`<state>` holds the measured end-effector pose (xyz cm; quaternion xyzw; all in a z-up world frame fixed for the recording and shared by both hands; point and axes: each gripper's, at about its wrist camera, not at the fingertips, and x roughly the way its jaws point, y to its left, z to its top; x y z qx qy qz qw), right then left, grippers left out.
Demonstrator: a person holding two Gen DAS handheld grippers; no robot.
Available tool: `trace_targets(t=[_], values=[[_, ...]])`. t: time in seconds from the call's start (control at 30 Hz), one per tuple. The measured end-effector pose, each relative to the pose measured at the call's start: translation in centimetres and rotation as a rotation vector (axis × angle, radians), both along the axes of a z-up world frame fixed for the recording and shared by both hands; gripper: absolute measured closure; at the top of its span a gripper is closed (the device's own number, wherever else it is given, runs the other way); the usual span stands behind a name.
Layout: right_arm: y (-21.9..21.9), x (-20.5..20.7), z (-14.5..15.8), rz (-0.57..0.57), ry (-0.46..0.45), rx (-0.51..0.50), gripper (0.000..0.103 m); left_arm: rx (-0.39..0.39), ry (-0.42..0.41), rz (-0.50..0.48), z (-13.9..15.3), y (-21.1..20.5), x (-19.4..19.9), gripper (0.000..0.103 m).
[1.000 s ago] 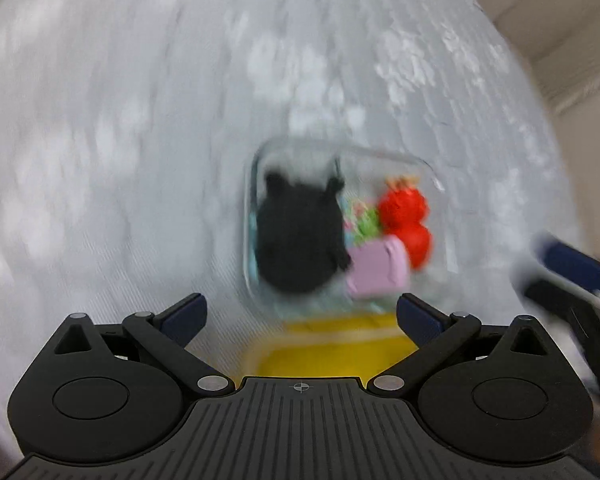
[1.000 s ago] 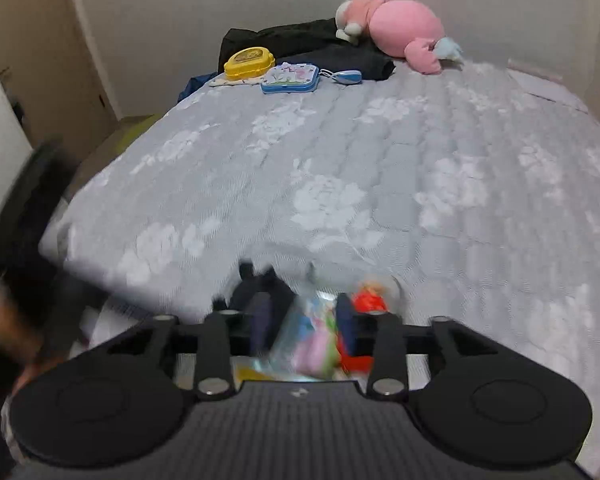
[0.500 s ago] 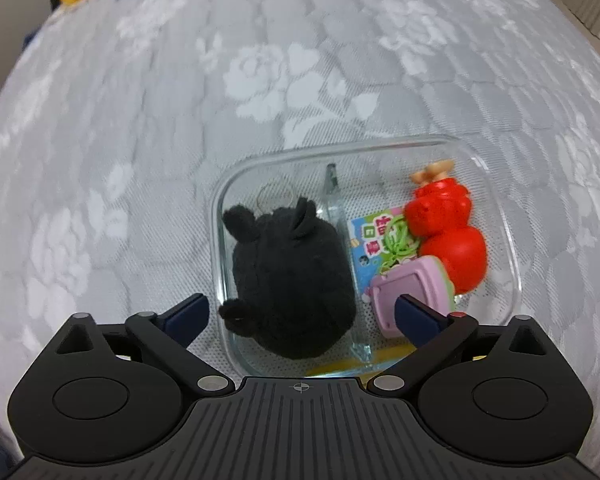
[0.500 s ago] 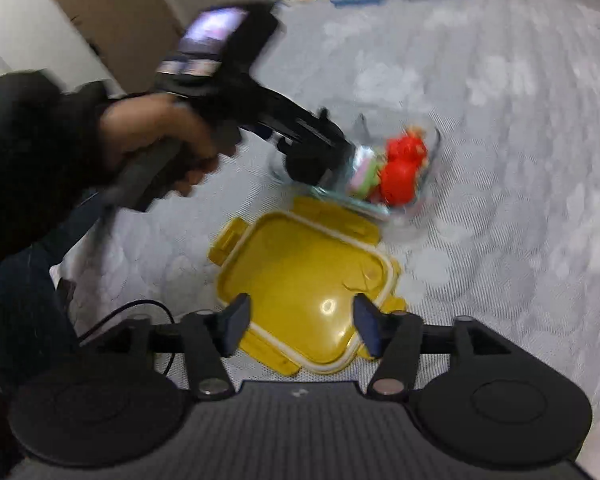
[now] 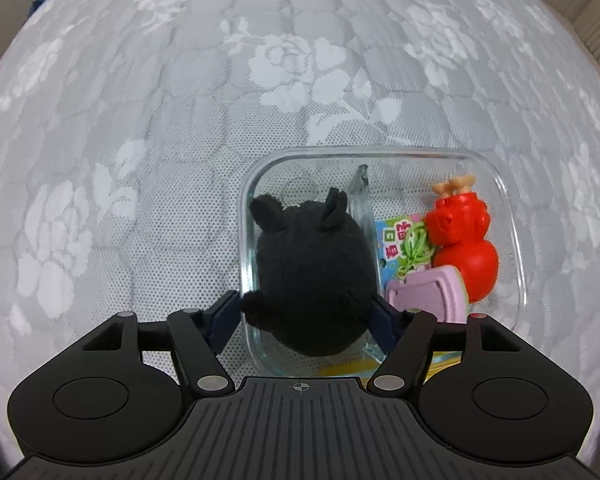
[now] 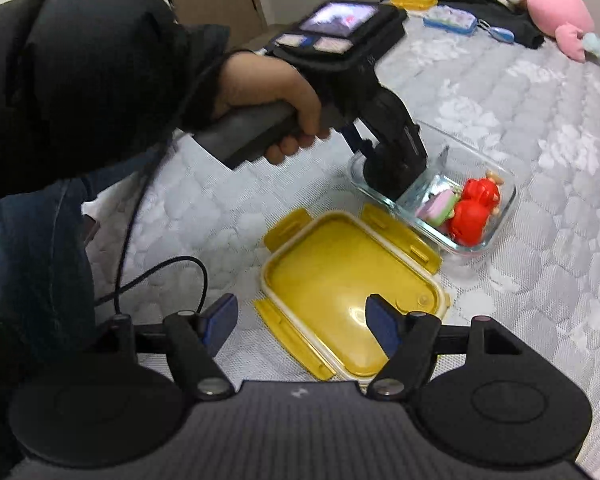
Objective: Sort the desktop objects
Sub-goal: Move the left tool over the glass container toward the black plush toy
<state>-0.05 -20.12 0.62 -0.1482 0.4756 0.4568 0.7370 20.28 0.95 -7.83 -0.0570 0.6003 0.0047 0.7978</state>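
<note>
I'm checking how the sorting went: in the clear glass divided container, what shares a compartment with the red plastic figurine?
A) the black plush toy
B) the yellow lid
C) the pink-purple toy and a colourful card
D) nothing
C: the red plastic figurine lies beside the pink-purple toy and colourful card, across the divider from the black plush toy in the clear glass divided container.

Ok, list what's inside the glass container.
In the glass container: black plush left of the divider; red figure, pink toy, colourful packet right. Anything beneath them is hidden.

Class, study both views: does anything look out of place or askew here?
Only the yellow lid: it lies off the glass container, inner side up on the bed beside it. The black plush and red toy sit in separate compartments. Nothing looks spilled or broken.
</note>
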Motion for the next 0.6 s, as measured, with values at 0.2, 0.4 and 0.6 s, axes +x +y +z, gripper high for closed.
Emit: trace_targets(t=[0.2, 0.4, 0.6], values=[[0.1, 1.2, -1.3, -0.042, 0.036, -0.031, 0.03, -0.091, -0.109, 0.019, 3.0, 1.6, 0.6, 0.061], [1.1, 2.0, -1.9, -0.052, 0.046, -0.062, 0.03, -0.152, -0.3, 0.013, 6.3, 1.5, 2.4, 0.074], [1.1, 2.1, -2.4, -0.048, 0.064, -0.077, 0.025, -0.131, -0.157, 0.013, 4.1, 0.5, 2.3, 0.06]])
